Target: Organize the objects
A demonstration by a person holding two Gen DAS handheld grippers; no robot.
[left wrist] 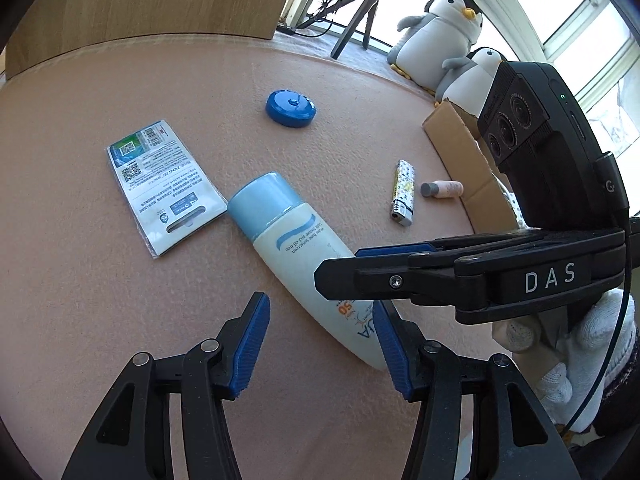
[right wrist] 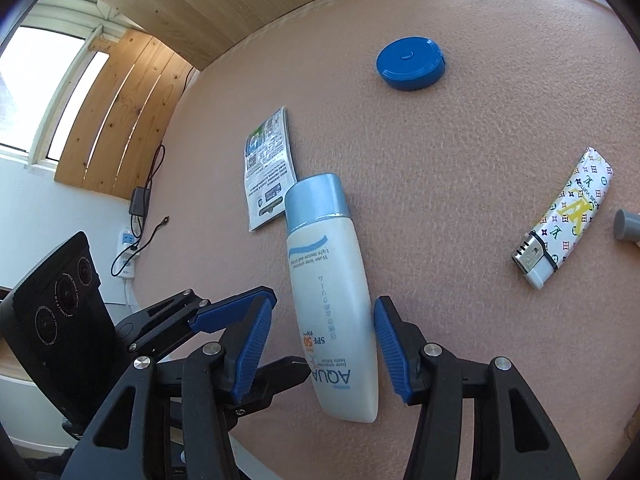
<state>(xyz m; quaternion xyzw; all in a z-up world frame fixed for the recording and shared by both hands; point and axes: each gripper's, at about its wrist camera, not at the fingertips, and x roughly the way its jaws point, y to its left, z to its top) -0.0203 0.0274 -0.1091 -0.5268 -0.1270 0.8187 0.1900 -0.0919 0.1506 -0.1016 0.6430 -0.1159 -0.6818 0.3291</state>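
Note:
A pale blue sunscreen bottle [left wrist: 296, 248] [right wrist: 332, 304] with a blue cap lies flat on the pink mat [left wrist: 120, 300]. My right gripper [right wrist: 323, 350] is open and straddles the bottle's lower half, with a pad on each side. In the left wrist view the right gripper [left wrist: 340, 265] reaches in from the right over the bottle, held by a gloved hand [left wrist: 580, 352]. My left gripper [left wrist: 322, 348] is open and holds nothing. The bottle's bottom end lies by its right finger. In the right wrist view the left gripper [right wrist: 286, 330] sits just left of the bottle.
On the mat lie a round blue tape measure [left wrist: 291, 108] [right wrist: 410, 63], a printed packet [left wrist: 164, 184] [right wrist: 268, 168], a patterned lighter [left wrist: 403, 194] [right wrist: 564, 220] and a small pink vial with a grey cap [left wrist: 442, 189]. A cardboard box [left wrist: 464, 160] stands at the right edge, penguin plushes [left wrist: 436, 36] behind it.

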